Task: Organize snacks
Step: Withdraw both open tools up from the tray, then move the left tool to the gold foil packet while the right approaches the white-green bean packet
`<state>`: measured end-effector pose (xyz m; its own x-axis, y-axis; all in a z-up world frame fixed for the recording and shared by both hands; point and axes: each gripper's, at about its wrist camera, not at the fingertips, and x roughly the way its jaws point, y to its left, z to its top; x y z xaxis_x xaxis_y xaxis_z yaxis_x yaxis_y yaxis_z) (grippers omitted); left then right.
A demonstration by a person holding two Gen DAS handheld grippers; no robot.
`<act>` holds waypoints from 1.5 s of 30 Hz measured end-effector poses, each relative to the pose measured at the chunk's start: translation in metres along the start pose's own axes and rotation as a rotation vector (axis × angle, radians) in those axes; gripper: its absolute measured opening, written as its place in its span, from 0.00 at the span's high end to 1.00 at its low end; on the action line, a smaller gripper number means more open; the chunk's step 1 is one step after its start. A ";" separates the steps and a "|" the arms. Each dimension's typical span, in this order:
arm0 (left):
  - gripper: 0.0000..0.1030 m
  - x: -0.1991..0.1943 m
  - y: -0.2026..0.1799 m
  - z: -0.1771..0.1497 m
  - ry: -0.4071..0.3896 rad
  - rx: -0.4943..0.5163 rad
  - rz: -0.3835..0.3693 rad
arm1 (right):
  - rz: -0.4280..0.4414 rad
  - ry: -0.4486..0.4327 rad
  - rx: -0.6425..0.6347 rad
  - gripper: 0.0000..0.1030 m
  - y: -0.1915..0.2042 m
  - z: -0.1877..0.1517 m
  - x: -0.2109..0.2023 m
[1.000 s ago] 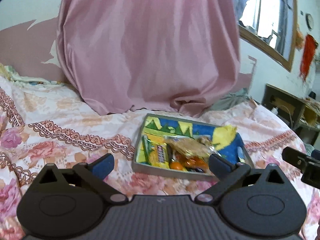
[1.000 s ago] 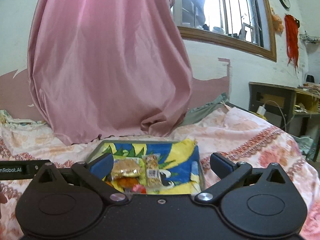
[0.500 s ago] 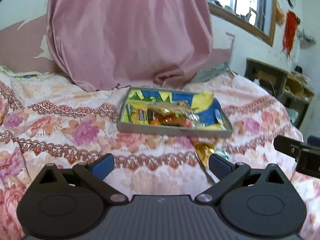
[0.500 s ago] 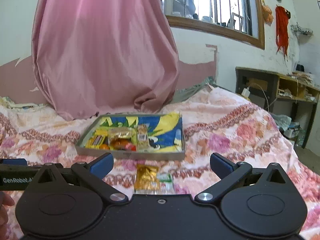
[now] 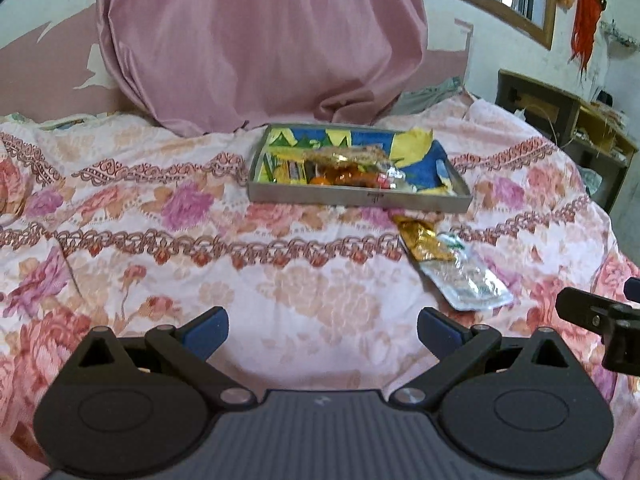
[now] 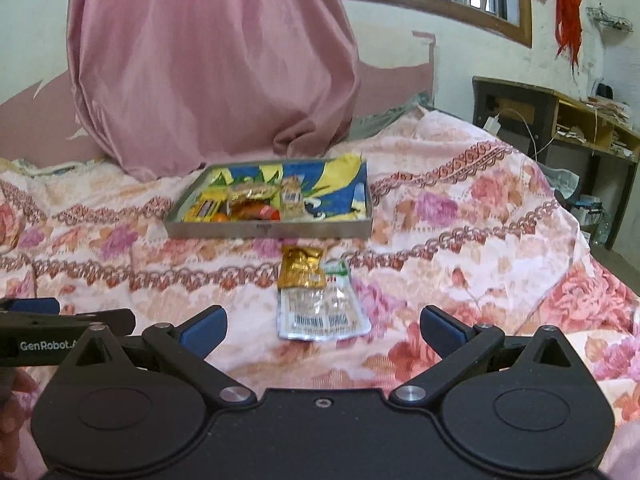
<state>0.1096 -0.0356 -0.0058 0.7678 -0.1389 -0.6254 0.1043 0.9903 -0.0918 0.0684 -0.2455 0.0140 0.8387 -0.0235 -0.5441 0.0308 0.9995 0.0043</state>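
Crinkly gold foil snack packet (image 6: 301, 267) and clear plastic snack pouch (image 6: 320, 312) lay overlapping on the floral bedspread (image 6: 460, 240), just before the grey metal tray (image 6: 268, 230). Both probably light, floppy, slippery; pinch an edge. Right tool (image 6: 322, 326), wide open, empty, faced them; left tool (image 5: 322, 328), likewise gaping, had them off to its right.

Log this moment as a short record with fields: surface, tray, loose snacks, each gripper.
surface: floral bedspread
tray: grey tray on the bedspread, holding several wrapped snacks
loose snacks: gold packet lying on clear packet, in front of the tray
left gripper: open, empty
right gripper: open, empty, facing the loose packets
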 end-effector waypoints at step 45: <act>0.01 0.040 0.013 0.001 0.165 -0.025 0.111 | 0.126 0.353 -0.071 0.01 0.017 -0.008 0.054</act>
<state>0.1420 -0.0284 -0.0315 0.6597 -0.0302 -0.7509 0.0077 0.9994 -0.0334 0.1099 -0.2297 -0.0224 0.5944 0.0961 -0.7984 -0.1091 0.9933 0.0383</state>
